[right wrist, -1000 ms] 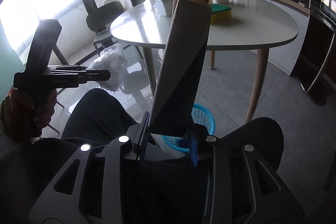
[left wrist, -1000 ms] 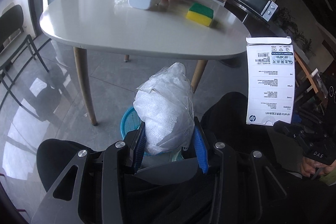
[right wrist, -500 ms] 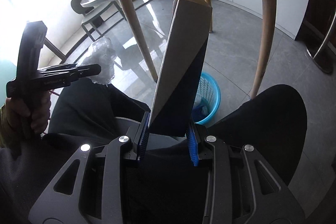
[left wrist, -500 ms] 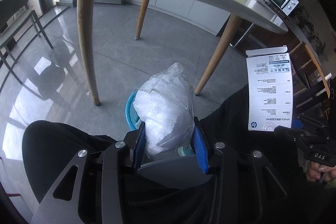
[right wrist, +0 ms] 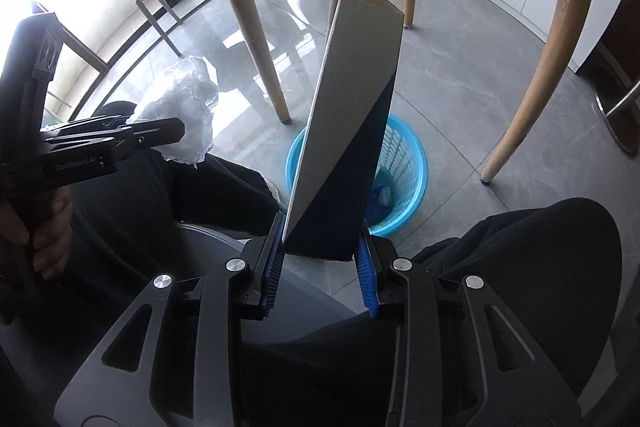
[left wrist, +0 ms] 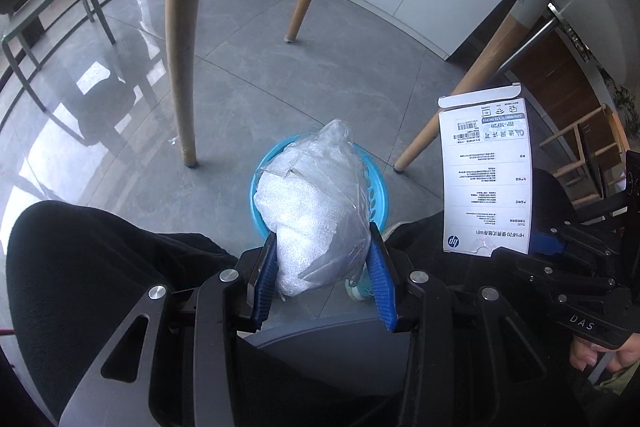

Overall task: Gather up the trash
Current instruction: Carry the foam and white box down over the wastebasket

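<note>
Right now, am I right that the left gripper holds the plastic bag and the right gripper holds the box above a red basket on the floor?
Not quite: the basket is blue, as the right wrist view shows. The left gripper does hold the plastic bag, and the right gripper the box.

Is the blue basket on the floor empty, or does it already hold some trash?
Not empty. The right wrist view shows something crumpled and bluish at the bottom of the blue basket; what it is cannot be told. The box hides part of the inside.

left gripper (left wrist: 323, 269) jaws clamp plastic bag (left wrist: 316, 211) above blue basket (left wrist: 376, 187); right gripper (left wrist: 548, 247) holds box (left wrist: 486, 179).
</note>
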A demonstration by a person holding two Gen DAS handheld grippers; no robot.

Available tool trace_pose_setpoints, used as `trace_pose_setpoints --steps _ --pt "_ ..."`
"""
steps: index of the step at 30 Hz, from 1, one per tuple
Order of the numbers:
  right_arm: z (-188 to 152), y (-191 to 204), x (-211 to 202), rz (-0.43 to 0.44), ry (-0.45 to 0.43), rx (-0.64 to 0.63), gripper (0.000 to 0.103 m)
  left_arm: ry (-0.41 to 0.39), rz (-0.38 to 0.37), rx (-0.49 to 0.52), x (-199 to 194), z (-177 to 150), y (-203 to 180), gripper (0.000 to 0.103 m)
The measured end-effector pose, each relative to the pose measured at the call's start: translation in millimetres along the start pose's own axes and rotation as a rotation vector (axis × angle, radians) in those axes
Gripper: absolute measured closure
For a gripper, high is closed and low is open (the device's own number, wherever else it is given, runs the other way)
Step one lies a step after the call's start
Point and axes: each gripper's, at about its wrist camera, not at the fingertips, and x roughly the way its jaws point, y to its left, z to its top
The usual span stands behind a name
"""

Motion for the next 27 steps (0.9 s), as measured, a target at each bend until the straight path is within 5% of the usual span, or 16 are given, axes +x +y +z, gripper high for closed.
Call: trace_pose_setpoints --steps 22,27 --pt "50 -5 146 -0.095 0.264 0.012 0.072 0.127 0.022 -0.103 79 33 18 0.063" --pt "49 -32 177 -0.008 0.334 0.166 0.072 0.163 -0.028 -0.165 107 39 31 0.063"
